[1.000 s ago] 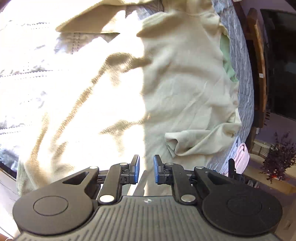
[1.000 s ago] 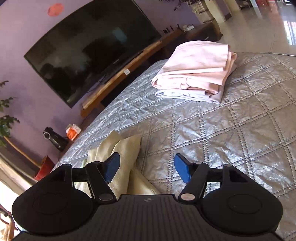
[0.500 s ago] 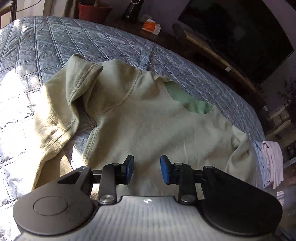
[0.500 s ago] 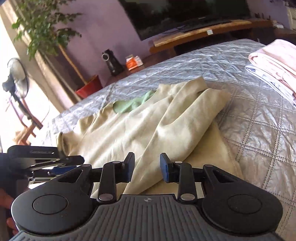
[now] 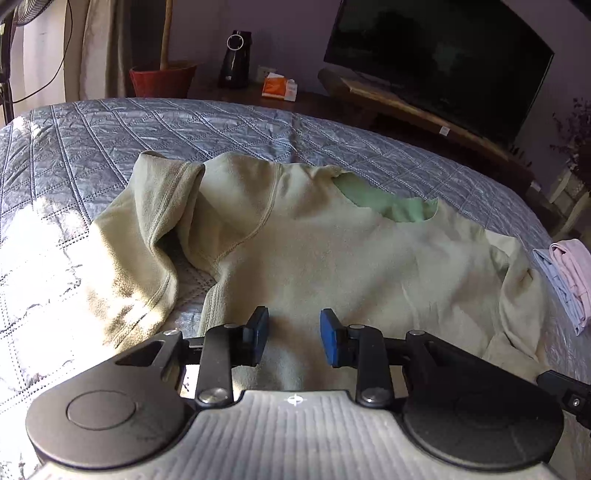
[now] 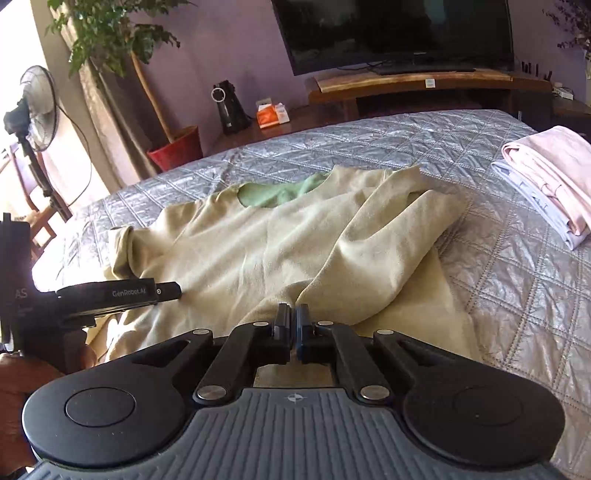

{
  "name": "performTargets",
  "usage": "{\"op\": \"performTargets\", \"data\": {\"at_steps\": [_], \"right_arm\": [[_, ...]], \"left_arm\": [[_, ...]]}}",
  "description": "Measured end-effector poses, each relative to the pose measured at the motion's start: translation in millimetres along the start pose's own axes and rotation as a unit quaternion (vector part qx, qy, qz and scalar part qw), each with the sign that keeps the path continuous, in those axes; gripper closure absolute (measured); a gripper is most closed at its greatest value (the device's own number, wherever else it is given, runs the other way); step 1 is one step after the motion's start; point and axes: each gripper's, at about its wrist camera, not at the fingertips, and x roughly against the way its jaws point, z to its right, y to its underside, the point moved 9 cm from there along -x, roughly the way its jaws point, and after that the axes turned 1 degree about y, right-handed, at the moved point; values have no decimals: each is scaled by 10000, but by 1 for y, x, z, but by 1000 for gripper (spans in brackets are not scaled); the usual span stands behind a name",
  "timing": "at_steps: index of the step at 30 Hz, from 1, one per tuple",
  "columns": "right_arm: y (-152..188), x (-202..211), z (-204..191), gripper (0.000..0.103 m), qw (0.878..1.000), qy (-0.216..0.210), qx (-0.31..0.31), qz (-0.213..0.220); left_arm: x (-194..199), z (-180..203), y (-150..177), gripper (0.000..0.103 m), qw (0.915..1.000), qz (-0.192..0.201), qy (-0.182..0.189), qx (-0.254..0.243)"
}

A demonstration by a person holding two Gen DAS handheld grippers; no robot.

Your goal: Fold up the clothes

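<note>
**Right gripper pinching the hem, left gripper standing off**

The pale yellow-green sweatshirt (image 5: 332,258) is lying spread across the grey quilted bedspread (image 5: 110,140), neck opening facing the far edge and showing its green inner lining (image 5: 384,203). One sleeve (image 5: 147,229) is folding back on itself at the left of the left wrist view, sunlight washing over it.

The left gripper (image 5: 294,334) is hanging over the near part of the garment, its blue pads (image 5: 330,339) standing apart with cloth showing below the gap and nothing pressed between them, so the jaws are released.

Over on the right wrist view, the right gripper (image 6: 294,326) is clenching: its jaws have just been closing and the pads are now sitting together. A ridge of sweatshirt fabric (image 6: 369,258) is running up from right where the tips meet, so they are grasping a fold of the sweatshirt near its lower edge. The left gripper's body (image 6: 118,293) is poking in from the left edge of this view, over the other side of the garment.

A stack of folded pink and white clothes (image 6: 550,184) is resting on the bedspread well to the right of the sweatshirt. Beyond the bed, a television (image 6: 395,33) is standing on a wooden bench (image 6: 424,83), with a red plant pot (image 6: 177,149) and a standing fan (image 6: 35,110) off to the left.
</note>
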Motion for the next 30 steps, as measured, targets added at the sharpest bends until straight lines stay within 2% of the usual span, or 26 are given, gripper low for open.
{"op": "performTargets", "data": {"at_steps": [2,4,5,6,9,11,12,13,15,16,17,18,20,21,22,23,24,25,26,27,28,30], "right_arm": [[-12,20,7,100,9990,273,357,60],[-25,41,12,100,9924,692,1013,122],[-32,54,12,100,9804,1061,1651,168],[-39,66,10,100,9598,1466,2380,251],[-53,93,0,100,9076,2061,3617,547],[-46,101,-20,100,8806,1951,4267,666],[-28,92,-39,99,8611,1640,4792,453],[-6,83,-55,98,8386,1329,5281,160],[54,58,-64,98,7904,763,6018,-853],[69,52,-64,98,7874,586,6039,-1086],[64,51,-65,98,8151,407,5665,-1140],[48,53,-64,93,8478,326,5195,-1014],[-5,58,-54,59,8999,460,4322,-348],[-36,60,-46,13,9211,562,3851,40],[-61,56,-34,7,9360,614,3455,262],[-82,45,-20,12,9482,626,3106,231],[-102,32,-6,25,9583,662,2775,186],[-118,15,7,33,9652,756,2502,106],[-134,-5,21,36,9716,770,2238,50],[-146,-21,30,48,9759,725,2058,23],[-153,-37,37,55,9790,705,1912,-49],[-165,-75,50,55,9836,691,1628,-363]], "left_arm": [[5,-2,3,75,10000,-5,0,-26],[6,-5,3,74,9999,-21,85,83],[6,-6,3,74,9999,-25,108,95],[6,-7,3,74,9999,-27,126,94],[6,-7,3,74,9999,-19,111,34],[5,-5,4,74,10000,-20,75,-14],[5,-6,4,74,10000,-30,83,10],[5,-7,3,74,9999,-41,114,63],[5,-10,2,74,9996,-58,204,193],[5,-12,2,75,9993,-63,262,267],[5,-14,2,75,9990,-62,310,328],[5,-16,1,75,9986,-60,356,385],[4,-18,1,75,9981,-52,401,458],[4,-17,0,75,9985,-36,353,421],[3,-16,0,75,9989,-17,296,373],[3,-14,0,74,9992,2,240,325],[3,-13,0,74,9995,21,188,253],[3,-11,0,72,9997,39,153,179],[2,-10,0,71,9998,56,131,137],[2,-9,0,71,9999,72,110,103],[2,-9,-1,70,9998,84,107,112],[2,-10,-2,70,9998,111,105,150]]}}
